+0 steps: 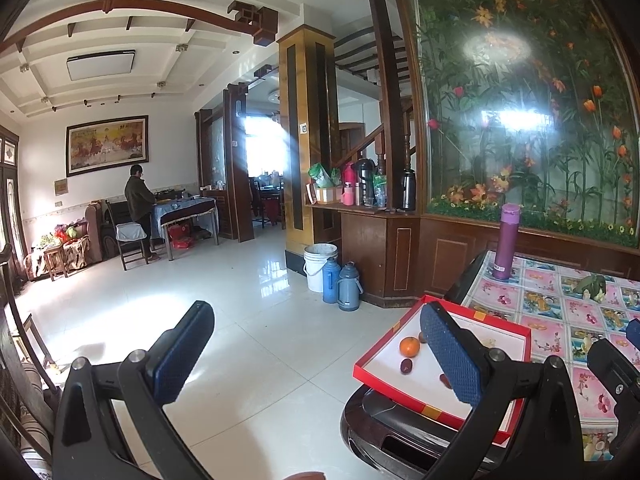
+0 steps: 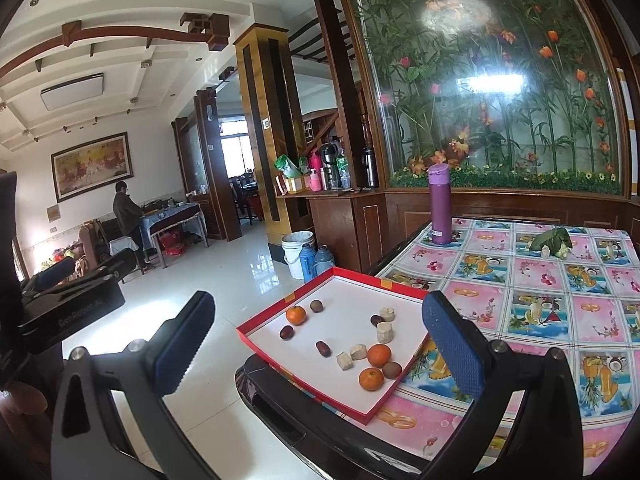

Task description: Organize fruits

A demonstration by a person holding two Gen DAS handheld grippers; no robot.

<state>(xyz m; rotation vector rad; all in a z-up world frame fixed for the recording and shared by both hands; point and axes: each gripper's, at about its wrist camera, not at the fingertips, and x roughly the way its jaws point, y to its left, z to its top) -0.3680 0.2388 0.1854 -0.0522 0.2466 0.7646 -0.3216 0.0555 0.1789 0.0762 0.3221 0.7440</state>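
Observation:
A red-rimmed white tray (image 2: 256,335) lies on the table's near left corner, also in the left wrist view (image 1: 372,360). In it lie three oranges (image 2: 296,315) (image 2: 379,355) (image 2: 371,378), several dark red dates (image 2: 323,348), brown round fruits (image 2: 316,306) and beige chunks (image 2: 385,332). My right gripper (image 2: 320,344) is open and empty, held above and in front of the tray. My left gripper (image 1: 316,356) is open and empty, to the left over the floor, its right finger (image 1: 452,356) over the tray.
A purple flask (image 2: 439,204) stands at the table's far left. A green leafy bundle (image 2: 552,242) lies at the back on the fruit-patterned cloth (image 2: 560,304). Beyond the table edge are tiled floor, a white bucket (image 2: 297,252) and blue thermoses (image 2: 316,264).

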